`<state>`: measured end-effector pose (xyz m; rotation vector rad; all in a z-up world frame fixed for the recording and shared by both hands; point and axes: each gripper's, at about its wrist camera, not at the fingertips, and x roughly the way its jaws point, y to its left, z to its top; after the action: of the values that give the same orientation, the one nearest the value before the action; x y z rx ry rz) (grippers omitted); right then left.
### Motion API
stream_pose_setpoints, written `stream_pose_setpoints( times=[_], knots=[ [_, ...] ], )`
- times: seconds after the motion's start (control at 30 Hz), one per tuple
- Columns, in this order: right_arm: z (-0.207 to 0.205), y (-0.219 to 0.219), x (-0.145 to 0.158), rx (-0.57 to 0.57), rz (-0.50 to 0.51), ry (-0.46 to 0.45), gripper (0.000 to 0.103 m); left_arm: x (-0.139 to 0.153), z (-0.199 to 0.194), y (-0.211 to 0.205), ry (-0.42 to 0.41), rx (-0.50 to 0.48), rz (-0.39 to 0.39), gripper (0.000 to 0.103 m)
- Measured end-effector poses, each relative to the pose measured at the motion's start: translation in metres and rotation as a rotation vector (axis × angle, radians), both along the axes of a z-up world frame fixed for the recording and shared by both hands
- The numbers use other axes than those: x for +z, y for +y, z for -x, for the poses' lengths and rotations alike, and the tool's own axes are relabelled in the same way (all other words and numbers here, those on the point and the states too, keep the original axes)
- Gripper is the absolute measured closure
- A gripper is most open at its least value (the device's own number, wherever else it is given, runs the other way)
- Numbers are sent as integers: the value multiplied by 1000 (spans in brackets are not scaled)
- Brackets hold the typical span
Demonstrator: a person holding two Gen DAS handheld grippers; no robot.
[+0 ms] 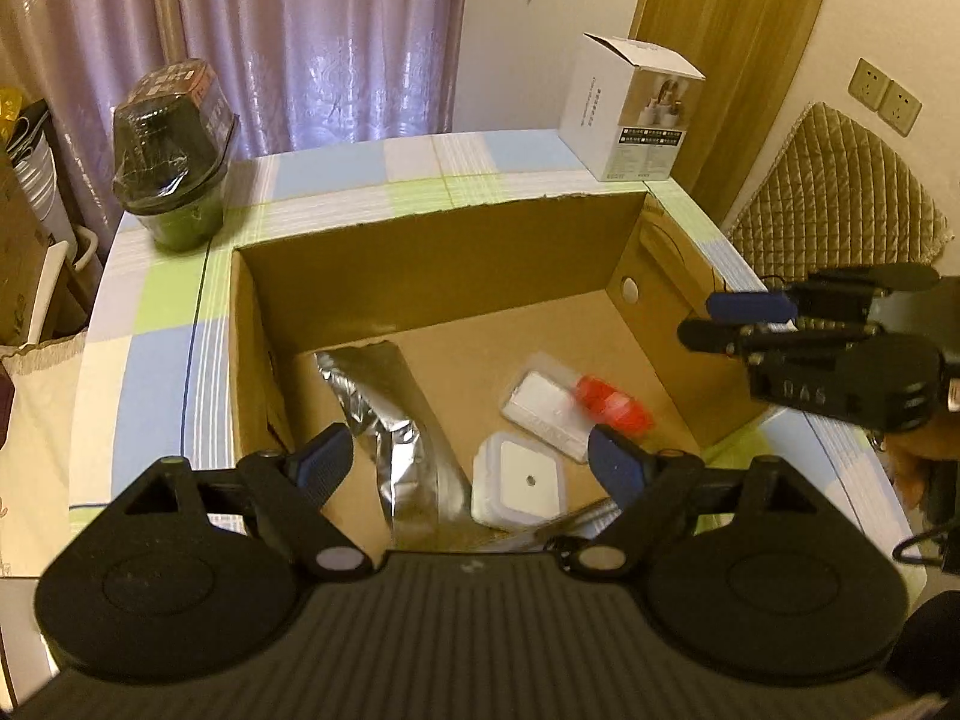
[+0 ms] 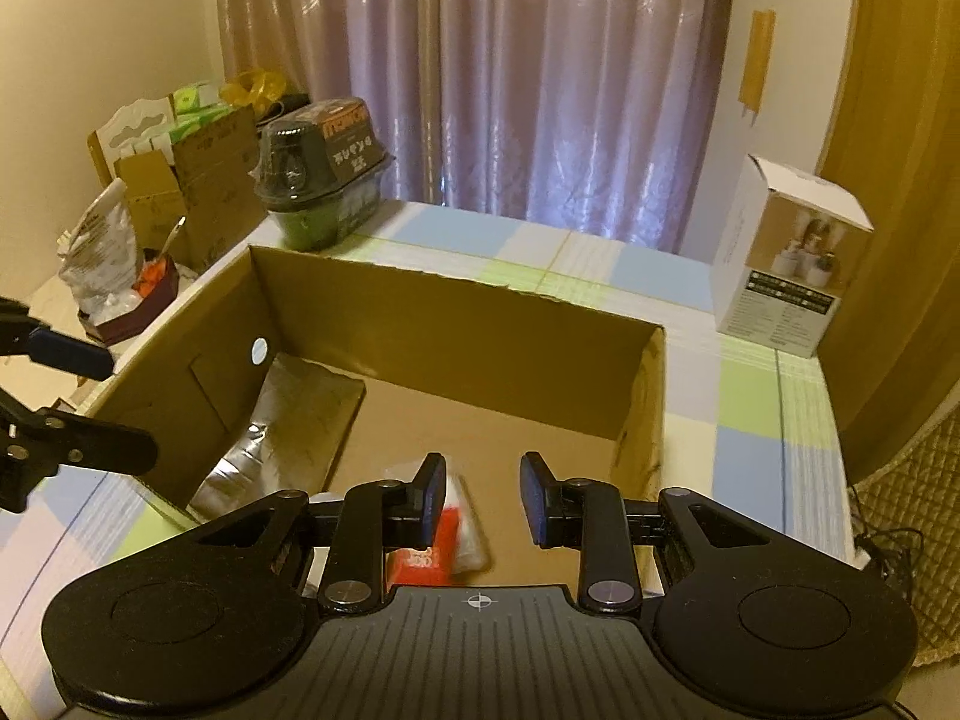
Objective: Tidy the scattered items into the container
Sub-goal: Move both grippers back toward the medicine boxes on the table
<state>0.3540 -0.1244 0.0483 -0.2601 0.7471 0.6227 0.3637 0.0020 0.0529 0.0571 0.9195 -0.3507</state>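
Note:
An open cardboard box (image 1: 420, 216) (image 2: 456, 312) stands on a checked tablecloth. Inside it lie a silver foil pouch (image 1: 384, 408) (image 2: 282, 420), a white square item (image 1: 522, 480), a flat white pack (image 1: 546, 408) and a red item (image 1: 612, 402) (image 2: 429, 546), which is blurred. My left gripper (image 1: 471, 465) (image 2: 129, 405) hangs open over the box's near side with nothing between its fingers. My right gripper (image 2: 483, 480) (image 1: 702, 318) is over the box's right side, its jaws a narrow gap apart and empty, with the red item below them.
A shrink-wrapped dark and green jar (image 1: 174, 162) (image 2: 318, 174) stands on the table behind the box at the left. A white product carton (image 1: 630, 108) (image 2: 786, 258) stands at the back right. A quilted cushion (image 1: 840, 180) and cartons (image 2: 180, 180) flank the table.

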Motion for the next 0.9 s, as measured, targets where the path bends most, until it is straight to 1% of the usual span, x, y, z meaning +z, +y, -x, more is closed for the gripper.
stream_pose_setpoints(
  times=[0.1, 0.27, 0.37, 0.47, 0.6, 0.63, 0.73, 0.77, 0.83, 0.9],
  knots=[
    [12, -12, 6, -12, -16, -1, 70, 2, 11, 5, -6, 14, 9, 21],
    [54, -35, 9, -21, -59, 7, 70, 9, 42, 14, -31, 34, 17, 20],
    [89, -48, 3, -20, -76, 26, 70, 8, 67, 20, -17, 64, 45, 19],
    [125, -61, -10, -22, -85, 66, 70, 1, 95, 24, 5, 78, 65, 17],
    [168, -77, -40, -1, -58, 161, 70, -12, 130, 26, 40, 98, 66, 16],
    [176, -80, -48, 3, -46, 191, 70, -16, 138, 26, 43, 104, 59, 16],
    [195, -89, -65, 20, -9, 239, 70, -24, 166, 27, 36, 137, 15, 15],
    [199, -90, -68, 33, 1, 250, 70, -27, 174, 29, 43, 154, 23, 14],
    [206, -91, -73, 66, 29, 257, 70, -35, 189, 33, 78, 184, 64, 14],
    [209, -91, -77, 95, 59, 260, 70, -42, 199, 35, 101, 208, 79, 14]
  ],
)
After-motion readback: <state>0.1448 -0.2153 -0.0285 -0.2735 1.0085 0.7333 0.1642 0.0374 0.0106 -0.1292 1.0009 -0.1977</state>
